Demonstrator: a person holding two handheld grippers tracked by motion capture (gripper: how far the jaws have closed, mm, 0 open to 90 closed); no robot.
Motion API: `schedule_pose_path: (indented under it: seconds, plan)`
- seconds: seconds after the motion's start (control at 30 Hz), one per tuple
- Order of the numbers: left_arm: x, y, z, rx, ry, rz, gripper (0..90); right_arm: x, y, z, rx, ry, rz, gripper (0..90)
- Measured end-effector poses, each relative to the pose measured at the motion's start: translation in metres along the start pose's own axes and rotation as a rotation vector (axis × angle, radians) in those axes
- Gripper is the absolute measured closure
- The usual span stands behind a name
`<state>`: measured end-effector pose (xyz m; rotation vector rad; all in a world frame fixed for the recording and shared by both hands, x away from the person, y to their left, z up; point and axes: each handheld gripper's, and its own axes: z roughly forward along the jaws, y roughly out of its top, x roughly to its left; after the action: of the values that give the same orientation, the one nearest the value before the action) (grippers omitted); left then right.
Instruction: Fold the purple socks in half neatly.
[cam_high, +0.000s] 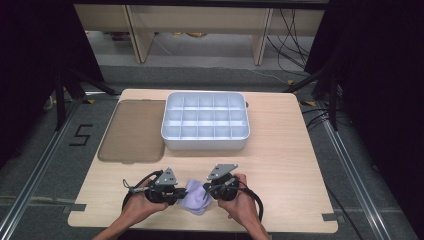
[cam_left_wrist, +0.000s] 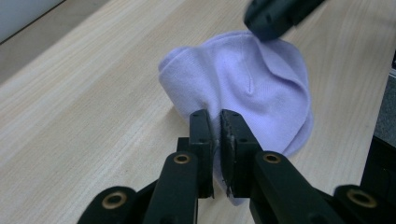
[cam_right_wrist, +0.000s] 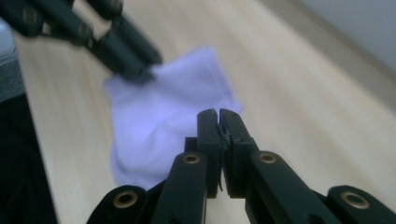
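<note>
Both claws are clamped on a lilac cloth at the table's near edge: the left gripper on its left side, the right gripper on its right. A white compartment tray is seen farther back.

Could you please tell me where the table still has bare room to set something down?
Bare wood right of the divided white tray, and the near corners. Crowded: near middle, lilac cloth between both grippers; brown lid far left.
</note>
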<state>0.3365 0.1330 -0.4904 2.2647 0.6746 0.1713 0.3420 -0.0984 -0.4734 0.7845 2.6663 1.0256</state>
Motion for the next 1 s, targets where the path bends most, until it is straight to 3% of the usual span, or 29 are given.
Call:
schedule_pose_path:
  seconds: [0.13,0.17,0.23,0.27,0.43,0.47,0.53,0.57,0.7,0.77,0.8,0.83,0.9,0.93,0.97,1.0]
  plan:
    - [-0.002,0.001,-0.001,-0.009,0.002,-0.012,82.8,0.003,-0.007,0.009,0.034,0.018,0.012,87.6]
    - [-0.002,0.002,-0.002,-0.012,0.008,0.005,82.7,0.003,-0.008,0.011,0.042,0.025,0.020,87.6]
    - [-0.006,0.003,-0.002,-0.031,0.007,-0.012,82.6,0.003,-0.007,0.015,0.059,0.023,0.019,87.6]
    - [-0.006,0.004,-0.004,-0.026,0.010,0.016,82.5,0.003,-0.006,0.016,0.053,0.017,0.012,87.6]
    - [-0.014,0.011,-0.006,-0.055,0.000,0.050,82.5,0.004,-0.006,0.017,0.056,0.019,0.017,87.7]
    - [-0.019,0.012,-0.004,-0.072,-0.008,0.027,82.5,0.004,-0.006,0.017,0.053,0.019,0.014,87.7]
    - [-0.022,0.014,-0.004,-0.060,-0.015,0.058,82.6,0.003,-0.006,0.017,0.051,0.023,0.017,87.7]
    - [-0.026,0.015,-0.002,-0.073,-0.020,0.047,82.6,0.003,-0.006,0.018,0.051,0.025,0.020,87.7]
    - [-0.033,0.019,0.004,-0.072,-0.032,0.071,82.6,0.002,-0.006,0.018,0.037,0.024,0.018,87.7]
    - [-0.035,0.020,0.007,-0.059,-0.041,0.081,82.6,0.002,-0.008,0.016,0.051,0.048,0.075,87.6]
    - [-0.037,0.020,0.009,-0.054,-0.043,0.083,82.6,0.000,-0.009,0.017,0.040,0.047,0.071,87.6]
    - [-0.037,0.020,0.012,-0.059,-0.053,0.090,82.5,-0.001,-0.010,0.016,0.039,0.055,0.100,87.6]
    - [-0.039,0.020,0.016,-0.046,-0.052,0.080,82.4,-0.004,-0.011,0.014,0.035,0.060,0.106,87.0]
    - [-0.038,0.021,0.017,-0.032,-0.056,0.104,82.4,-0.006,-0.011,0.012,0.026,0.064,0.106,86.8]
    - [-0.040,0.020,0.020,-0.046,-0.054,0.088,82.4,-0.008,-0.012,0.010,0.010,0.066,0.111,86.8]
    - [-0.040,0.020,0.020,-0.021,-0.047,0.099,82.3,-0.009,-0.012,0.008,-0.003,0.057,0.122,86.8]
